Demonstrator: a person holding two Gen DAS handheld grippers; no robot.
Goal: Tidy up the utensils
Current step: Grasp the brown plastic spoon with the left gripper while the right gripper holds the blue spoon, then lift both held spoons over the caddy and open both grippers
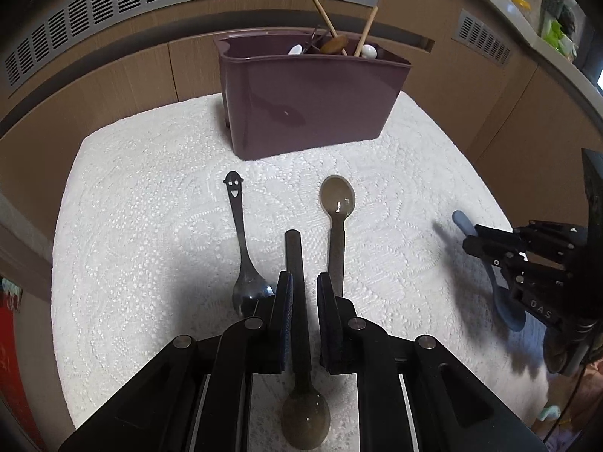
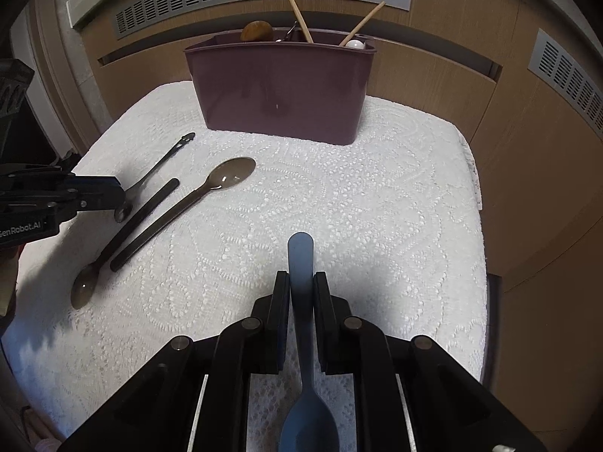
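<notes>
I am holding a spoon in each gripper, so the pick-up step looks done and the carry to the bin is what is in hand. My left gripper (image 1: 301, 282) is keeping its jaws narrow around the handle of a dark translucent brown plastic spoon (image 1: 303, 410), bowl toward me at 6 o'clock, though in this view I cannot tell whether the pads are pressing on it. My right gripper (image 2: 301, 280) is clamping its jaws tight on the handle of a blue-grey plastic spoon (image 2: 301, 256), bowl also at 6 o'clock.

On the counter's white lace-patterned cloth (image 1: 150, 226), two pieces are waiting: a steel spoon with a smiley-face handle end (image 1: 241, 233) at 11 o'clock of my left gripper, and a second brown translucent spoon (image 1: 336, 203) at 1 o'clock.

The plum-coloured plastic utensil bin (image 1: 309, 101) is standing at 12 o'clock, well apart from both grippers, already holding wooden chopsticks (image 1: 324, 9) and a few spoons.

Next, I judge, each spoon needs lifting clear of the cloth, carrying above the bin's rim and tipping upright before release, steering clear of the chopsticks.
</notes>
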